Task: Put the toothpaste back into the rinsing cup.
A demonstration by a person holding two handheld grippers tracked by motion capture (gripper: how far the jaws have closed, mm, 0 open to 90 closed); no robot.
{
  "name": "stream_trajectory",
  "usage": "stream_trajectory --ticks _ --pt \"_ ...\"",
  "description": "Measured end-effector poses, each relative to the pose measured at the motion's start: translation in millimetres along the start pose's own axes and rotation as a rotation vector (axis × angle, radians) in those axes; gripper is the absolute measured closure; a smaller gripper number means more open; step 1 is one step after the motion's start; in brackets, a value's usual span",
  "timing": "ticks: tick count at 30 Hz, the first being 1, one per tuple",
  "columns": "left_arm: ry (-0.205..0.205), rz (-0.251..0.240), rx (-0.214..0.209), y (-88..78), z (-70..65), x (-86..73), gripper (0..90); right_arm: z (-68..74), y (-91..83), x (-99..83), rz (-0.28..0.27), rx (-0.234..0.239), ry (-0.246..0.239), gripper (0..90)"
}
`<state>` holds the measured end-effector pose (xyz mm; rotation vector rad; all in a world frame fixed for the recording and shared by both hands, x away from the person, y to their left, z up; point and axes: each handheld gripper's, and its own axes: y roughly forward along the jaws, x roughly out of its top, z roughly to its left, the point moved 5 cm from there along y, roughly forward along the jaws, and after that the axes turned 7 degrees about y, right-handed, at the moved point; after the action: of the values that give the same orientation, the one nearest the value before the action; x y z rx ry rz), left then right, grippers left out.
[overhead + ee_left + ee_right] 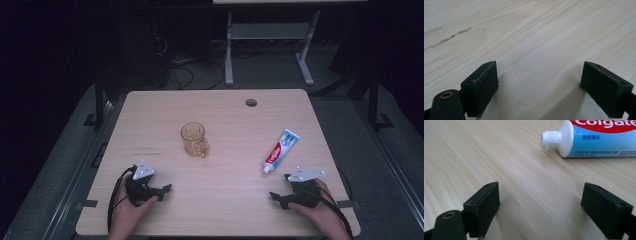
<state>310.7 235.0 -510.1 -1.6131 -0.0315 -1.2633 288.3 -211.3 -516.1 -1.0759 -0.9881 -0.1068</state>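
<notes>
While both grippers are rested low on the wooden table [165, 115], the toothpaste tube [281, 150] is found just beyond the right gripper [281, 188], its cap end nearest and its long axis running away, and the jaws are held apart and empty.

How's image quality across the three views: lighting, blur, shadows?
High view: table evenly lit, surroundings nearly black, cup and toothpaste tube soft. Left gripper view: wood grain fairly sharp, faint shadow under the claw. Right gripper view: tube's print readable, no glare.
</notes>
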Motion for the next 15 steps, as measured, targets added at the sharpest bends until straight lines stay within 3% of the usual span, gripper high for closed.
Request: stream_trajectory --ticks 13,15 --pt "0.000 0.000 0.000 0.0 -0.1 0.0 13.1 -1.8 -5.3 2.1 -0.001 0.011 0.004 27.7" --pt "0.001 0.001 0.000 0.0 -0.2 0.1 13.1 -2.5 -9.1 4.1 -0.006 0.010 0.020 36.0"
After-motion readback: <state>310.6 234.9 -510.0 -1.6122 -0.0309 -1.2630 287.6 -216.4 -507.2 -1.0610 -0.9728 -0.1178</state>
